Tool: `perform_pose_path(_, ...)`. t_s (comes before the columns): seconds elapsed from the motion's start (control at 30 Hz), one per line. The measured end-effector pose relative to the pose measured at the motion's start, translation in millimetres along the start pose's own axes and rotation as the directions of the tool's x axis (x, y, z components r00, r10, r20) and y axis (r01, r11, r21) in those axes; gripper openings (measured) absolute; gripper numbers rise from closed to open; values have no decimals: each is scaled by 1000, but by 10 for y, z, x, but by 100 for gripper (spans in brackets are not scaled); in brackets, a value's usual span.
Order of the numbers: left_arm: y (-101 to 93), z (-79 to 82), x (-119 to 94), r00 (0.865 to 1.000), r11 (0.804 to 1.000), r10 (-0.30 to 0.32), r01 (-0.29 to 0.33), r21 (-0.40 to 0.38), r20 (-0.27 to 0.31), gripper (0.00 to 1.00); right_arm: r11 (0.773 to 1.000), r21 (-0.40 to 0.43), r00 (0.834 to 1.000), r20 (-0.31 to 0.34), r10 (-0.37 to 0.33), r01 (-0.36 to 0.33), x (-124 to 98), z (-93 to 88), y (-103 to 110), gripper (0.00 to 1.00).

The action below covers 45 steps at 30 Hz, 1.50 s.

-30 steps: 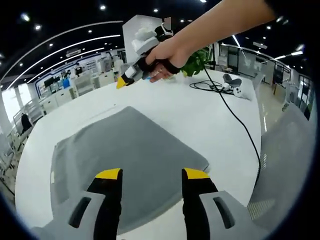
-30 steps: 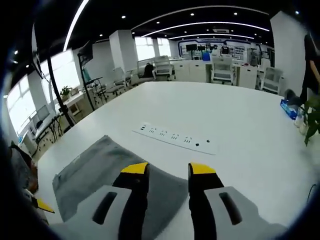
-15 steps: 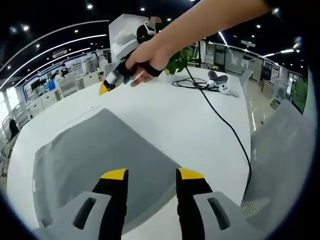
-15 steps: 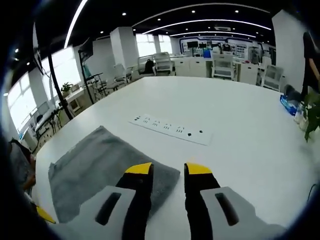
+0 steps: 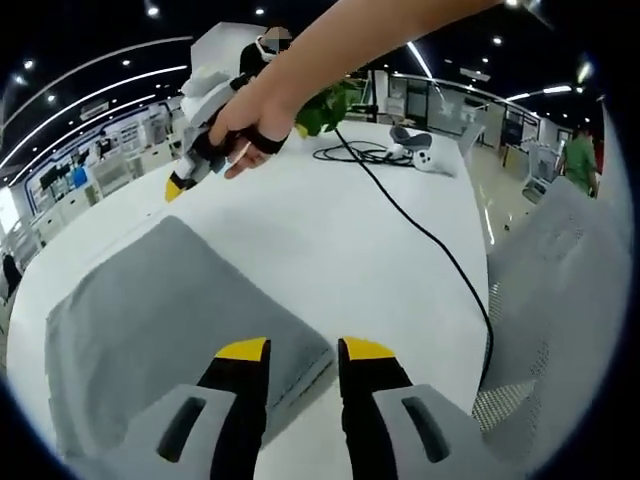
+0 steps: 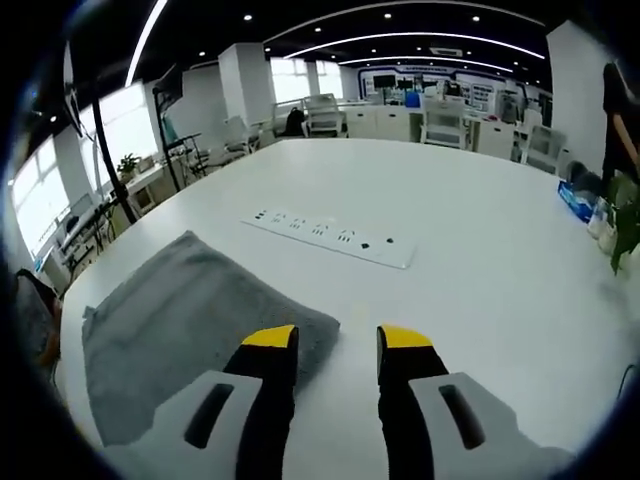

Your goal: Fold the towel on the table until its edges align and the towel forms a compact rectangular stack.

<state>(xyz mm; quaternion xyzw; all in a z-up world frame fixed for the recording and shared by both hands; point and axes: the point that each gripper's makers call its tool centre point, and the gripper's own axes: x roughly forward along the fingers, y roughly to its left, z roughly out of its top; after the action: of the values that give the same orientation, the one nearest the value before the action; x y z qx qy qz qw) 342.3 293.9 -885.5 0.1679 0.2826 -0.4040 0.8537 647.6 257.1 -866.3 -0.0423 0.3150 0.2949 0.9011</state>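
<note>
Two views, one white table (image 5: 330, 230) taking up most of each frame. Largest item on it is the grey towel (image 5: 150, 320), lying flat in the lower left of the left gripper view and again in the lower left of the right gripper view (image 6: 190, 320). Outline reads as a rough rectangle; near edge at lower centre of the left gripper view shows a doubled thickness, so I judge it already folded at least once. Layer count cannot be told.

Grey mesh chair back (image 5: 545, 300) at right of the left gripper view, off the table edge. Black cable (image 5: 440, 250) runs from upper centre down the right side of the table. White power strip (image 6: 330, 238) lies across the middle of the right gripper view, well apart from the towel. Green plant (image 5: 325, 105) in the upper centre, behind the person's hand.

Left hand-held gripper (image 5: 303, 350): jaws parted by a narrow gap, nothing between them, tips over the towel's near corner at bottom centre. Contact with the cloth cannot be told.

Right hand-held gripper (image 6: 333, 337): jaws parted, holding nothing, tips just beside the towel's corner over bare table. Seen also in the upper left of the left gripper view (image 5: 180, 185), held by the person's hand (image 5: 245, 125) above the table beyond the towel.

Progress, judged: towel partly folded, edges fairly even, but still broad rather than compact. At least one more fold and an edge check appear to remain.
</note>
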Motion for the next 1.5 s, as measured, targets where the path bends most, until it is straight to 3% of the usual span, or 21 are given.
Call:
perform_pose_path(0.1,-64,-24,52,1000,1000,-16,16,-5,-11,28,1000,-3,1000,-11,7,-7,-1,-42,47,31)
perform_pose_path(0.2,-108,-83,121,999,1000,-23,23,12,-41,28,998,-66,998,-68,17,-21,88,-146,90,31)
perform_pose_path(0.3,-134,-171,190,994,996,-31,39,75,-108,27,999,-31,998,-64,14,-16,178,-124,96,31)
perform_pose_path(0.53,-90,-171,253,992,996,-19,29,80,-126,24,999,-24,997,-63,39,-41,277,-160,110,28)
perform_pose_path(0.63,-106,-183,257,991,994,-21,35,104,-134,23,999,-9,995,-93,47,-48,327,-263,129,26)
perform_pose_path(0.8,-98,-196,248,990,994,-21,36,101,-142,21,998,-10,994,-96,56,-57,481,-229,78,24)
perform_pose_path(0.97,-54,-209,257,989,999,-6,12,45,-146,13,997,-36,989,-129,69,-74,467,-308,107,17)
perform_pose_path(1.07,-37,-206,270,988,1000,-14,11,-18,-153,4,996,-34,991,-110,74,-78,467,-272,121,14)
perform_pose_path(1.17,-54,-184,317,986,986,-57,31,-166,-155,3,994,-36,988,-124,95,-100,462,-289,134,4)
perform_pose_path(1.27,-90,-145,349,986,989,-65,44,-141,-154,3,992,-83,987,-135,88,-99,403,-311,100,2)
perform_pose_path(1.5,-390,89,456,987,982,-123,106,-157,-105,2,994,-65,985,-155,79,-90,170,-455,-54,0)
